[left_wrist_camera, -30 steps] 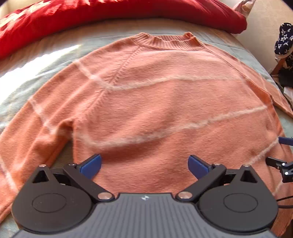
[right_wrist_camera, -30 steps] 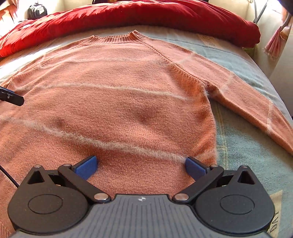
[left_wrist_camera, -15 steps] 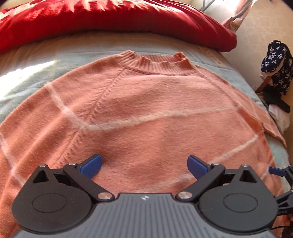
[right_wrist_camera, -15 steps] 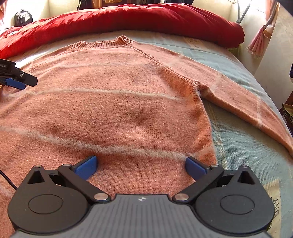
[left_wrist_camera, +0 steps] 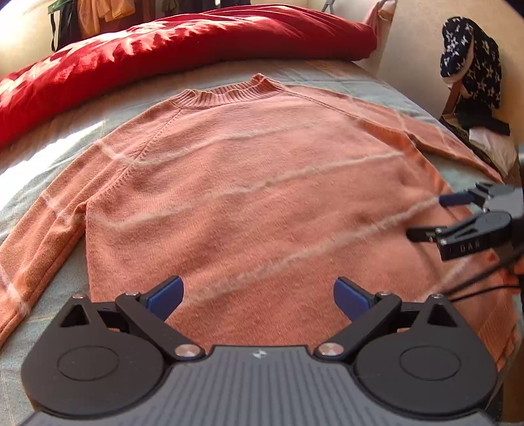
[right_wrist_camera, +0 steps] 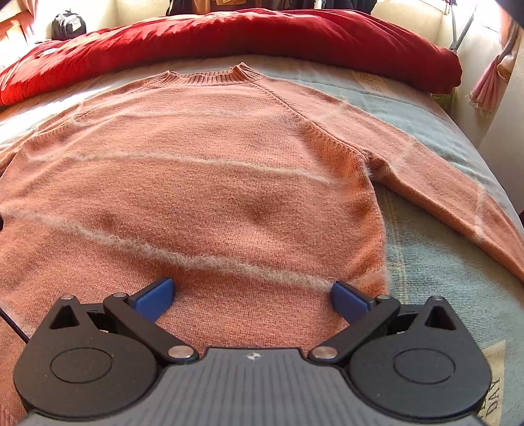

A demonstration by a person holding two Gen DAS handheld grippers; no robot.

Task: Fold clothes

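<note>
Little writing can be read: on the bedcover (right_wrist_camera: 435,262), at the lower right edge of your right wrist view, dark letters look like "DAY", and a printed patch near the far right corner is too blurred to make out. On the body of your right claw, as it shows in the left wrist view, there are stamped letters, perhaps "DAH", but they are not sharp.

Your left claw (left_wrist_camera: 258,295) stands wide open over the lower part of the sweater (left_wrist_camera: 249,196), with nothing between its blue pads (left_wrist_camera: 163,293). Whether the pads touch the knit you cannot tell. Your right claw (right_wrist_camera: 252,296) is also spread wide and holds nothing; it sits over the sweater's hem near its right side seam. In the left wrist view it (left_wrist_camera: 435,216) comes in from the right edge, above the sweater's right side.

The sweater, salmon with thin pale stripes, lies flat on the bed with its ribbed collar (left_wrist_camera: 226,93) away from you and both sleeves spread outward. Beyond the collar lies a red duvet (right_wrist_camera: 229,36). A dark star-patterned cloth (left_wrist_camera: 468,52) hangs at the right of the bed, and a black bag (right_wrist_camera: 68,26) sits at the far left.
</note>
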